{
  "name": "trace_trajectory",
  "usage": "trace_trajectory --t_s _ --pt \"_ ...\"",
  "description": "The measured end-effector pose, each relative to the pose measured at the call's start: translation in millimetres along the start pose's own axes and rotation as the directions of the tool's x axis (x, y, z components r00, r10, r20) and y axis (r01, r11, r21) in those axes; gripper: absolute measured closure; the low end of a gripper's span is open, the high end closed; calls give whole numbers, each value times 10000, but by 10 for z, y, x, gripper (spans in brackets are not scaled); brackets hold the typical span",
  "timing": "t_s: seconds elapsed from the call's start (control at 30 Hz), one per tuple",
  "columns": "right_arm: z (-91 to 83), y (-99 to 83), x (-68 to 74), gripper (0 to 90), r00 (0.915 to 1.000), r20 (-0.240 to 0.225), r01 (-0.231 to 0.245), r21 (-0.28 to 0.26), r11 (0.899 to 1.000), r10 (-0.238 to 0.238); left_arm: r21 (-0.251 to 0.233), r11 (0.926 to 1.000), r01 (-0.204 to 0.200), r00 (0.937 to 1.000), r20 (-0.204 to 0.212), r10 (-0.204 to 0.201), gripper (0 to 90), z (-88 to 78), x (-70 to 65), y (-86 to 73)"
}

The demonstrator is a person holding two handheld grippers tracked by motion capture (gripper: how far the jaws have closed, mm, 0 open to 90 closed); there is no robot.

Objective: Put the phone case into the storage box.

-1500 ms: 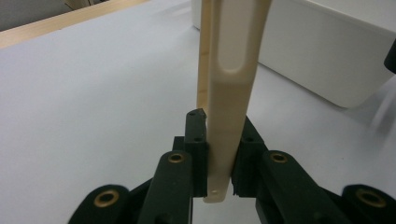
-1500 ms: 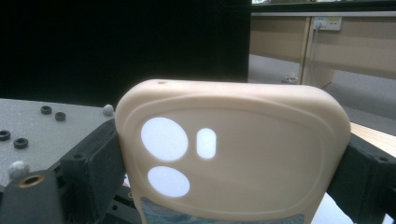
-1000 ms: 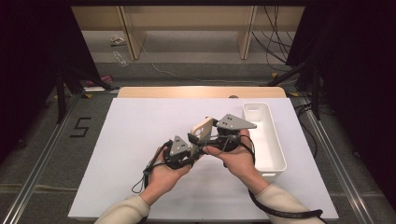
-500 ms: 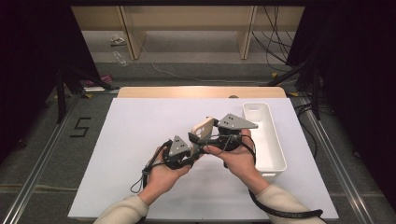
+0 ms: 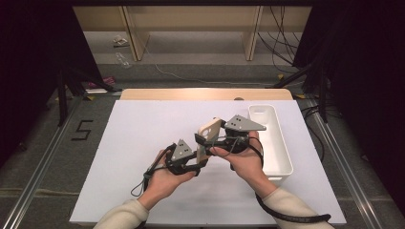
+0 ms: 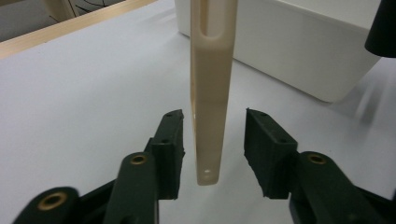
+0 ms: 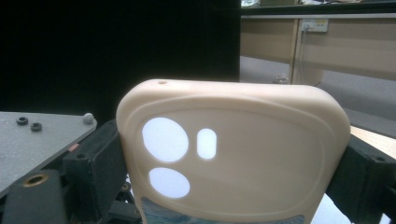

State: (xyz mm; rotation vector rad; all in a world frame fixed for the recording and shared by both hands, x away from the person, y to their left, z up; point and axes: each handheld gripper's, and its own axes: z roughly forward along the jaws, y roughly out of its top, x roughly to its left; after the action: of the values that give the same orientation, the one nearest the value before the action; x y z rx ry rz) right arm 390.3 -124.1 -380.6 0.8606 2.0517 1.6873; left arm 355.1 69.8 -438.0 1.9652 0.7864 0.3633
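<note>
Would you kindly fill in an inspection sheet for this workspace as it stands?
Surface: white table top, wooden strip along its far edge.
Job's things: cream phone case, upright on edge above the table; white bin at the right.
Clutter: nothing seen on the table.
Grippers: right claw shut on the phone case's sides; left claw open, jaws have just been opening, the case's end between them, pads clear.
Cables: one trailing from each claw.
Surroundings: wooden shelving and loose wires behind; a 5 marked on the floor.

A long white rectangular plastic bin [image 5: 272, 143] sits on the right side of the white table surface [image 5: 143, 133]. A light wooden strip [image 5: 191, 94] borders the far edge. Wooden shelving [image 5: 191, 21] stands beyond.
</note>
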Motion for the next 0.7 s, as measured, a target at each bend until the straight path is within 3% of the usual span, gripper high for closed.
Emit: trace_trajectory --t_s 0.1,0.37,0.7 --pt "-10 8 -12 124 10000 41 3 -16 10000 -3 -66 9998 -172 9998 -103 171 456 -20 0 2" --pt "-30 29 -38 124 9998 176 29 -105 9999 -27 619 9947 -819 9963 -196 832 159 -85 -26 -4" --pt "-62 60 -69 124 9996 271 30 -209 9998 -25 974 9908 -939 9932 -598 1000 29 -203 47 -42"
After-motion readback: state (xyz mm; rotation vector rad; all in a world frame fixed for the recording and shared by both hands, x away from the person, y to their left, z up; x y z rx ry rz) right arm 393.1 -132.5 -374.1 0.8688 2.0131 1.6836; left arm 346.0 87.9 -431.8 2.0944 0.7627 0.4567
